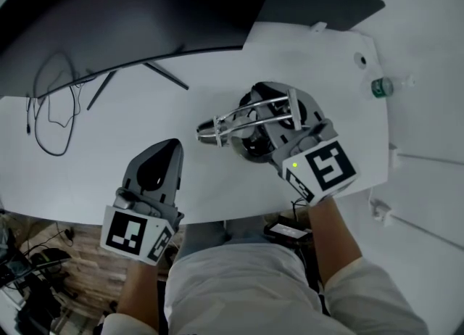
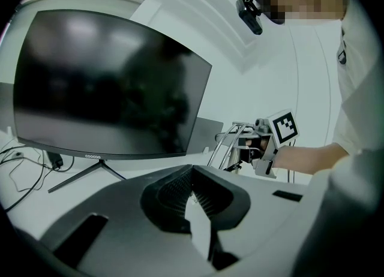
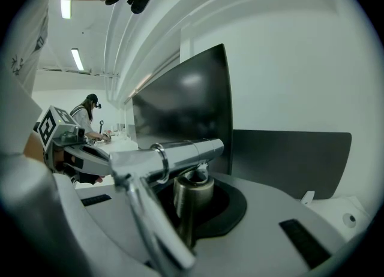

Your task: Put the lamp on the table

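Note:
The lamp (image 1: 246, 112) is a chrome one with folded tubular arms, and it hangs just above the white table (image 1: 109, 145) at centre right. My right gripper (image 1: 255, 134) is shut on its lower stem. In the right gripper view the brass-grey stem (image 3: 192, 195) stands between the jaws of the right gripper (image 3: 195, 204), and a chrome tube (image 3: 180, 153) crosses in front. My left gripper (image 1: 170, 149) rests low at the table's near edge, shut and empty, its ribbed pads (image 2: 180, 189) meeting at the tip. From the left gripper view the lamp (image 2: 231, 144) shows to the right.
A large dark curved monitor (image 1: 130, 14) on a thin-legged stand fills the back of the table. Black cables (image 1: 54, 101) lie at the far left. A dark panel (image 1: 319, 0) stands behind at right. A green-capped bottle (image 1: 382, 88) sits off the table's right edge.

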Demonstrator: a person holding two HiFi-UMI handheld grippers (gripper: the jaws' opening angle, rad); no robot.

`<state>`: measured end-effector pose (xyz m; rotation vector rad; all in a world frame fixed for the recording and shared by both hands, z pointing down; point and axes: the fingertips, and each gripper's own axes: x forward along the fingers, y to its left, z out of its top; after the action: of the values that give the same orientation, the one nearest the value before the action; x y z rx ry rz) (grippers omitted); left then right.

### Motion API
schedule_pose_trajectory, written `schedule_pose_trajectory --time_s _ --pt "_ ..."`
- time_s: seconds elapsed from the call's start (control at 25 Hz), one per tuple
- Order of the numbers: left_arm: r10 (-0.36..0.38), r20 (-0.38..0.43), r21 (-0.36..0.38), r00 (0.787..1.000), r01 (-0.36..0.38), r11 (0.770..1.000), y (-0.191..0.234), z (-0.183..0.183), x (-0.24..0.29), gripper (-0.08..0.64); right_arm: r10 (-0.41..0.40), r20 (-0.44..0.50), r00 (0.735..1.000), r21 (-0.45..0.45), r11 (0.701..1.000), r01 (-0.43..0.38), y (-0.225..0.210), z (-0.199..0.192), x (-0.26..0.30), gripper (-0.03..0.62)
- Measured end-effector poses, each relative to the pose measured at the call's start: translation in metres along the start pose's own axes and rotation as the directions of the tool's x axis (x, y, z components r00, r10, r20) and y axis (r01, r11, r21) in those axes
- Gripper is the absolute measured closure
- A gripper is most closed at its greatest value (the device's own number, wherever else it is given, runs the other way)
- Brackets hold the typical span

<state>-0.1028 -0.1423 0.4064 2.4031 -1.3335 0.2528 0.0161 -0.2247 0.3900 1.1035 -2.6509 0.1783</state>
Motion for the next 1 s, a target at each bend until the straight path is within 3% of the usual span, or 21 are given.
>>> schedule_pose_trajectory --time_s 1.0 --pt "0.007 -0.032 -0.012 0.999 -0.007 1.000 0.017 -0.011 0.000 0.557 0.009 -0.012 1.000 -0.005 1.000 -0.009 -0.002 -0.022 0.021 0.551"
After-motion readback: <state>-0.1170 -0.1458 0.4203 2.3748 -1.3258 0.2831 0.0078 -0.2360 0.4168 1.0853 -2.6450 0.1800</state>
